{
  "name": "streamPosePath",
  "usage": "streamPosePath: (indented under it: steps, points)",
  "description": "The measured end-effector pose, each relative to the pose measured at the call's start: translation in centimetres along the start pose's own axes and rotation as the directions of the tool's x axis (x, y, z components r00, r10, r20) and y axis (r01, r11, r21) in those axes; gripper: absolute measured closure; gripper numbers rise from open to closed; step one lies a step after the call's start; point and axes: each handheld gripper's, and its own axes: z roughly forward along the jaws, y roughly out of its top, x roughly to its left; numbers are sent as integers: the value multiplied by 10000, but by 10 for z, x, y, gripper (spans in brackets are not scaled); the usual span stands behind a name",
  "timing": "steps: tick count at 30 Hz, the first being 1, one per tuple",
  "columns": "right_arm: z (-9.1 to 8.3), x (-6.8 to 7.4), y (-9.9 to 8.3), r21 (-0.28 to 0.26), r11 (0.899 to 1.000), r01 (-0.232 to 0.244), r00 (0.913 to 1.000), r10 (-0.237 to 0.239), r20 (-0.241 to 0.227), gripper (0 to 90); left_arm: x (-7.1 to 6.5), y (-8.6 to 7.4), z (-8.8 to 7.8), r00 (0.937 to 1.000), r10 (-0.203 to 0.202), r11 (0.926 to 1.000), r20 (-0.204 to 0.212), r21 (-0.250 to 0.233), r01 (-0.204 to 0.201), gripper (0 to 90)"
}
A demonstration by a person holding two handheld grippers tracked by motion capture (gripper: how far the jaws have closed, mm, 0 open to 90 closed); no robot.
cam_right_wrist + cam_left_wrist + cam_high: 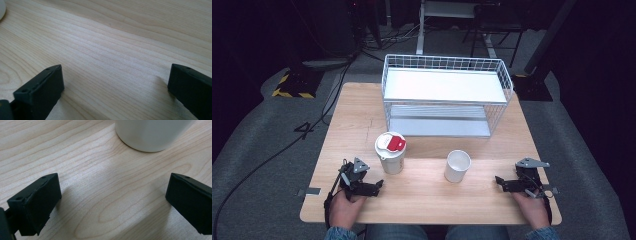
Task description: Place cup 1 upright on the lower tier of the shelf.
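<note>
**Two cups wait in front of two open grippers**

The left gripper (379, 185) rests low on the table (362, 105), and its jaws are spread wide with nothing between them. Just ahead of it, a little to one side, stands the tall cup with the red and white lid (391, 152). In the left gripper view the round bottom of this cup (150, 135) sits just past the jaw tips, not touching them.

The right gripper (498, 180) also lies low on the table, jaws wide apart and empty. The small white cup (457, 166) with no lid stands near it, out past its jaw tips, toward the other gripper.

The tall cup looks smooth and may slip, so the jaws should squeeze it around the middle of its side, below the lid. If it is full it may be heavy and could tip. The small cup looks light and hard. It may break if it falls. Its side wall is the best place to hold.

Behind both cups stands a white wire shelf (447, 95).
</note>
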Motion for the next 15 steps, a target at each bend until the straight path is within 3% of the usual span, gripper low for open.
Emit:
streamPosePath:
  steps: [9,15]
  points:
    - [-1,-1,1,57,9999,-88,10000,88,34,13,0,0,0,10000,-55,10000,-37,-22,55,6]
    - [-13,1,5,-319,9995,-86,9998,81,-166,14,0,0,0,10000,-63,10000,-36,-20,63,6]
